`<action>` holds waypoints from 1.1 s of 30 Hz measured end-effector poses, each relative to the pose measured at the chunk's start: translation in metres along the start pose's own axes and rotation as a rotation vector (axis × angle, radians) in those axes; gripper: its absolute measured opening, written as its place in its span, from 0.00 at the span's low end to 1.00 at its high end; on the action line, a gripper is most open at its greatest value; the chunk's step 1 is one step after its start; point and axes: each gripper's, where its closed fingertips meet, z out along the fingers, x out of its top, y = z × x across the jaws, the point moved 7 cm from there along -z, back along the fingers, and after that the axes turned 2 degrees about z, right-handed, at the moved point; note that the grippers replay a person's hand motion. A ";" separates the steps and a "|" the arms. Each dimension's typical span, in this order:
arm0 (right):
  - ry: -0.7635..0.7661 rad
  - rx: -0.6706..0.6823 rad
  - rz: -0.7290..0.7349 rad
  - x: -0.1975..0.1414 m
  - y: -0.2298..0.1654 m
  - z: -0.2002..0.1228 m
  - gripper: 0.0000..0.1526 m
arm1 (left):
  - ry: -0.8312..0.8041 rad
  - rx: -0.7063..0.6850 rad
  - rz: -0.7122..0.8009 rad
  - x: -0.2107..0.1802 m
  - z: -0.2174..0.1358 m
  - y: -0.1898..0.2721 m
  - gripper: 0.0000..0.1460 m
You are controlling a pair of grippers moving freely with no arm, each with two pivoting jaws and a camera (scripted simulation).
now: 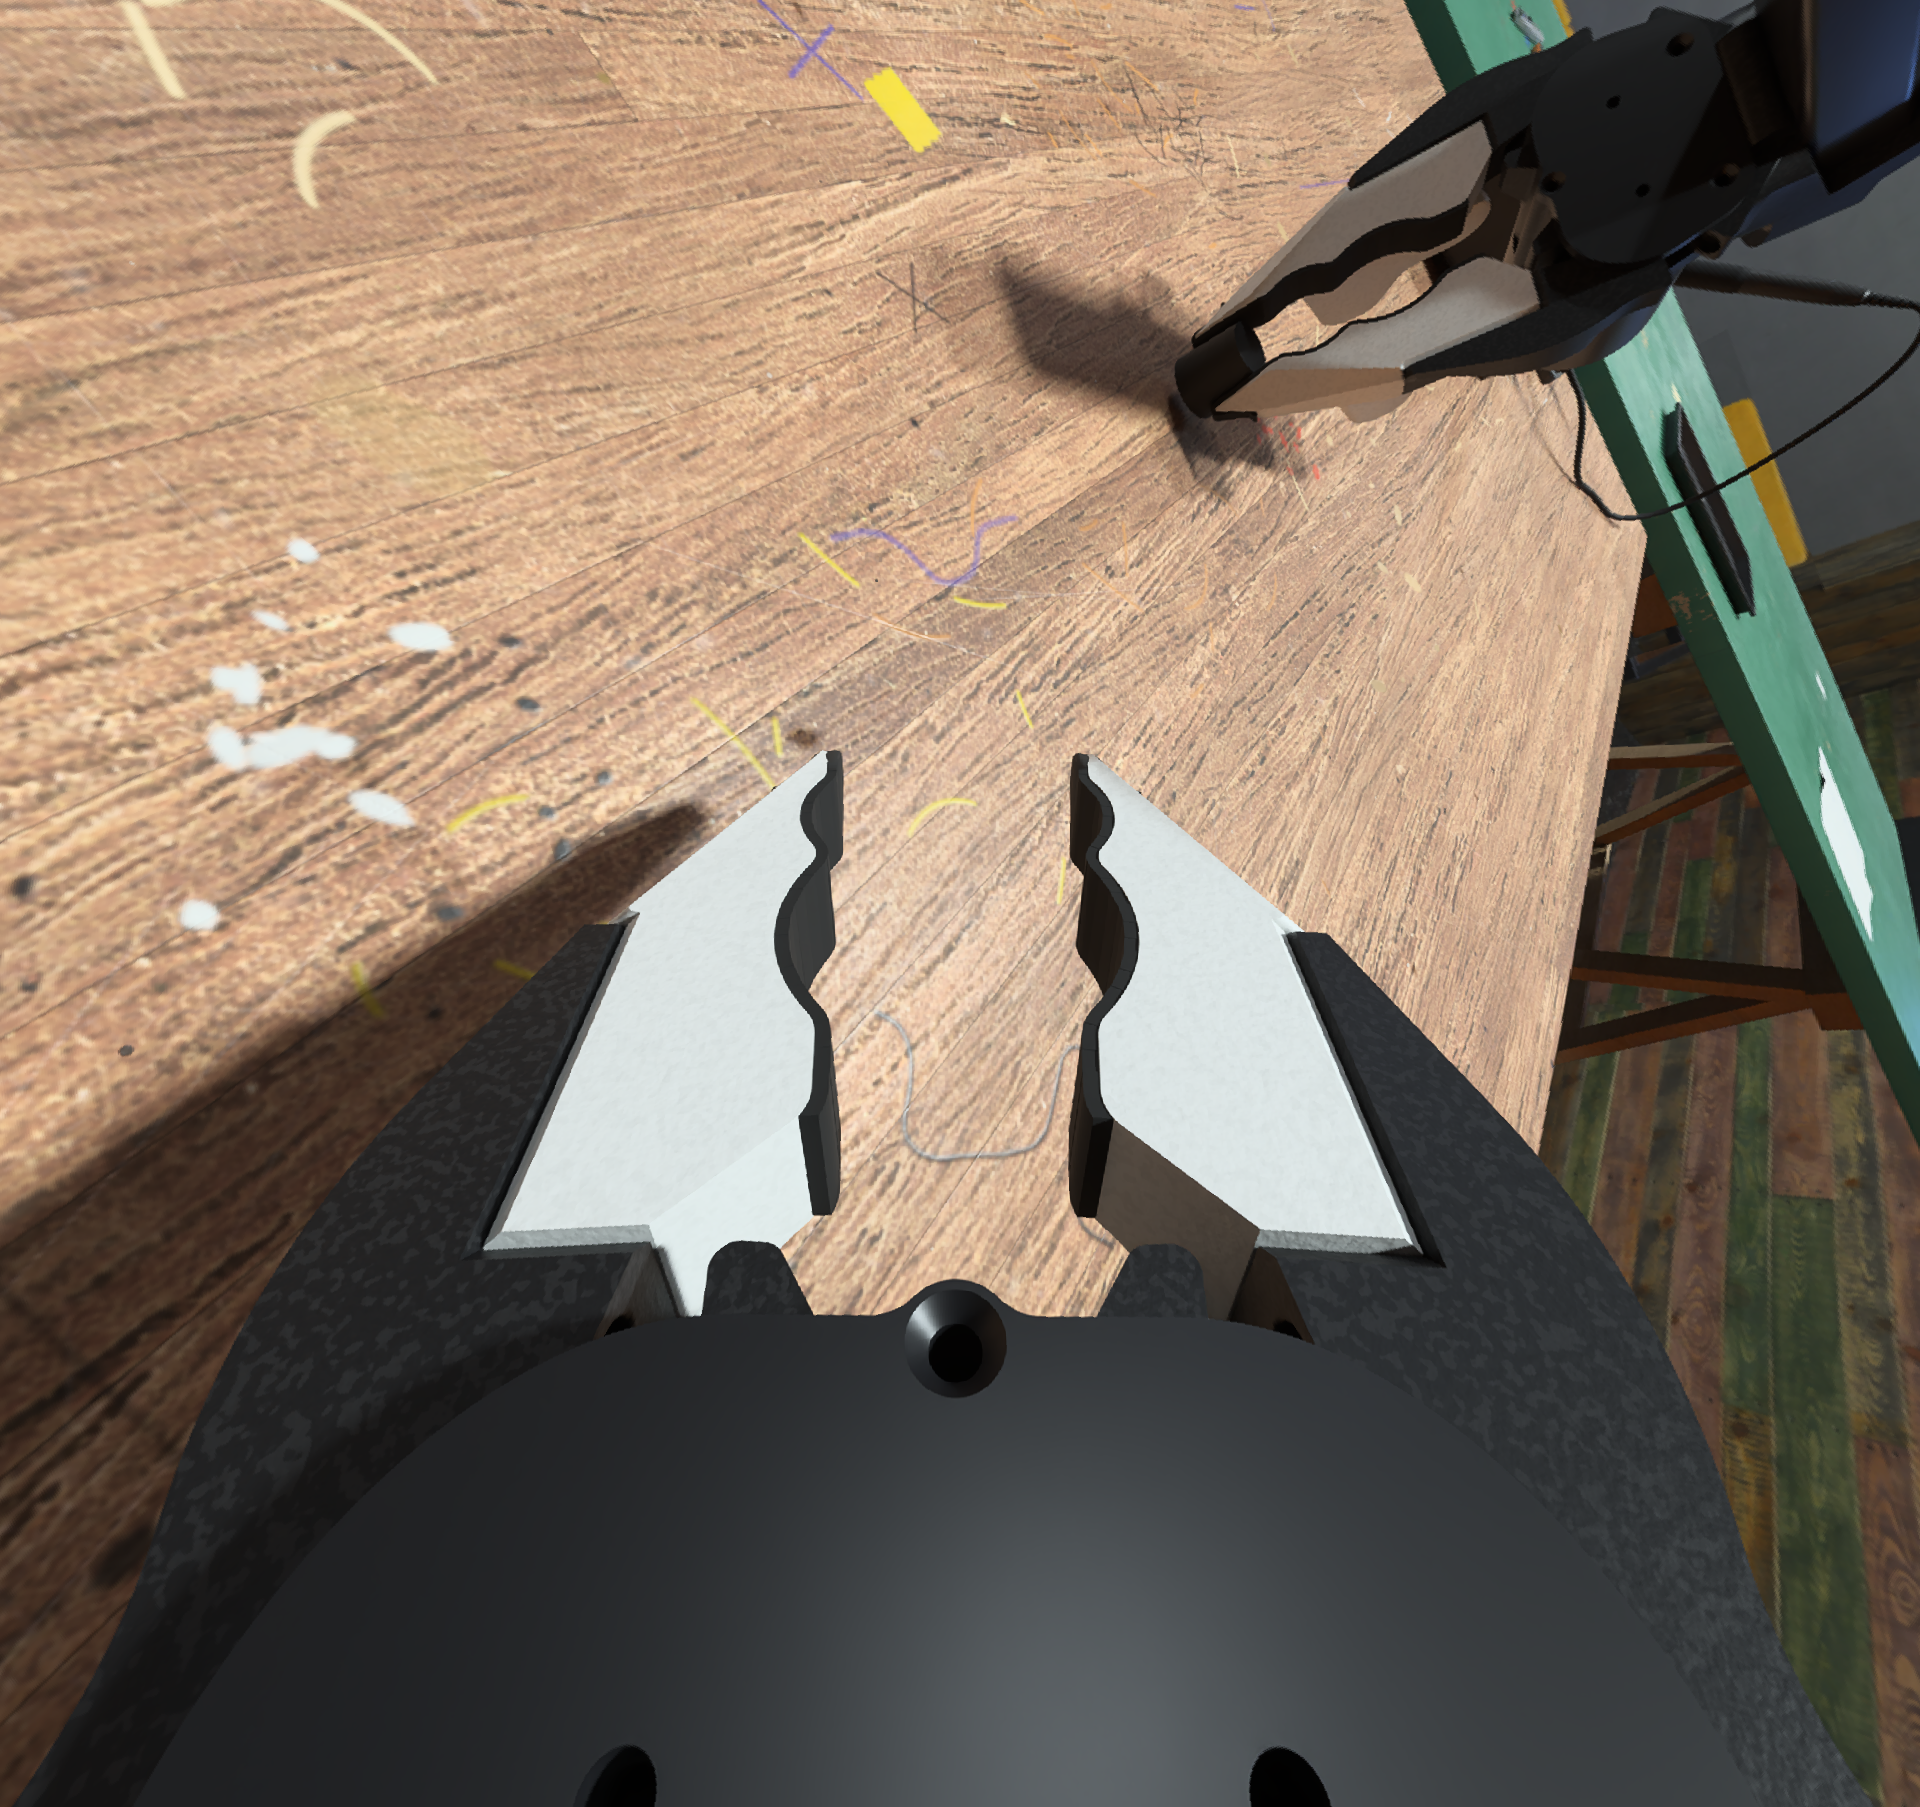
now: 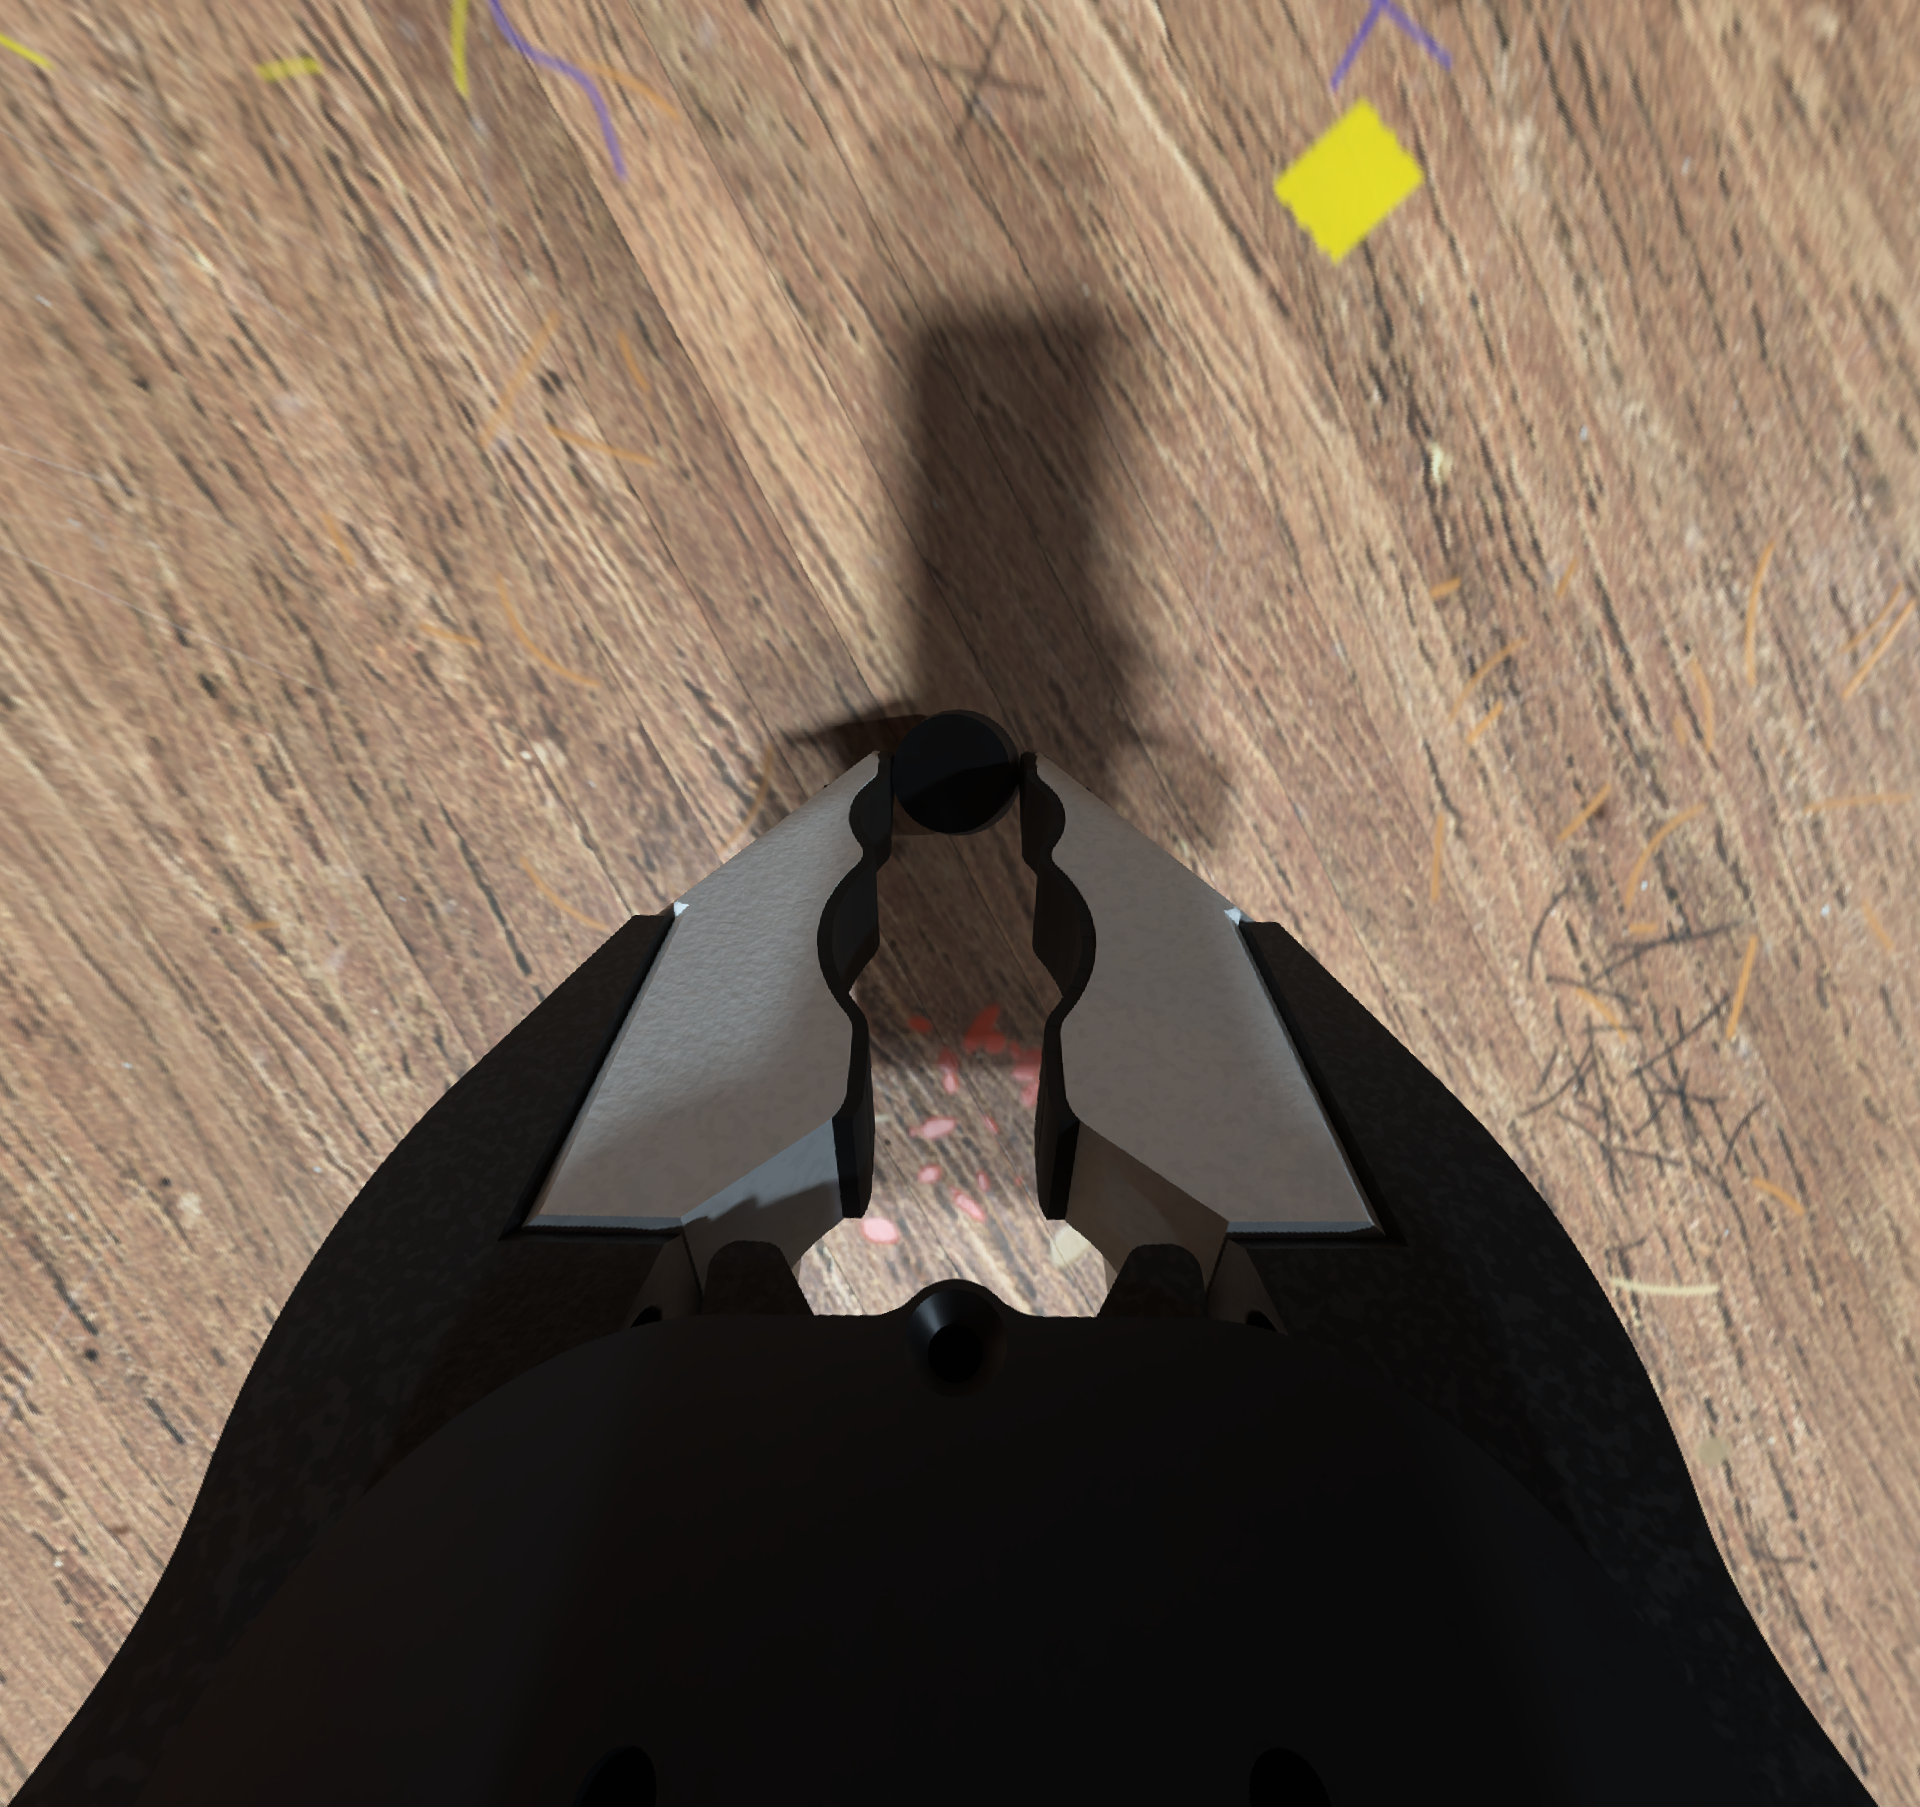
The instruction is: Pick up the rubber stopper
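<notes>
Rubber stopper (image 2: 954, 773) (small, black) sits clamped betw. right gripper (image 2: 956, 770) tips, just over wooden table (image 2: 312, 614); left gripper (image 1: 954, 770), at 7 o'clock, jaws apart, empty.

A: Counter (image 1: 520, 355)? 
B: Wood, grainy, matt, scuffed.
A: Rubber stopper (image 2: 954, 772)? 
B: Black, smooth, dull sheen.
A: Left claw (image 1: 954, 770)? 
B: Speckled matt black shell, pale papery finger faces (image 1: 707, 1009), dark rubbery pads (image 1: 816, 926).
</notes>
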 end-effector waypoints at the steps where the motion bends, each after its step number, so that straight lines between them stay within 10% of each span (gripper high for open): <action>1: 0.016 0.009 -0.008 0.005 -0.002 -0.002 0.16 | 0.003 -0.002 0.000 0.000 -0.001 0.000 0.30; 14: 0.117 0.174 -0.165 0.078 -0.058 0.037 0.16 | 0.040 -0.001 0.012 0.000 -0.006 -0.005 0.26; 33: 0.103 0.232 -0.141 0.077 -0.048 0.049 0.16 | 0.016 -0.006 0.003 -0.012 0.009 0.004 0.05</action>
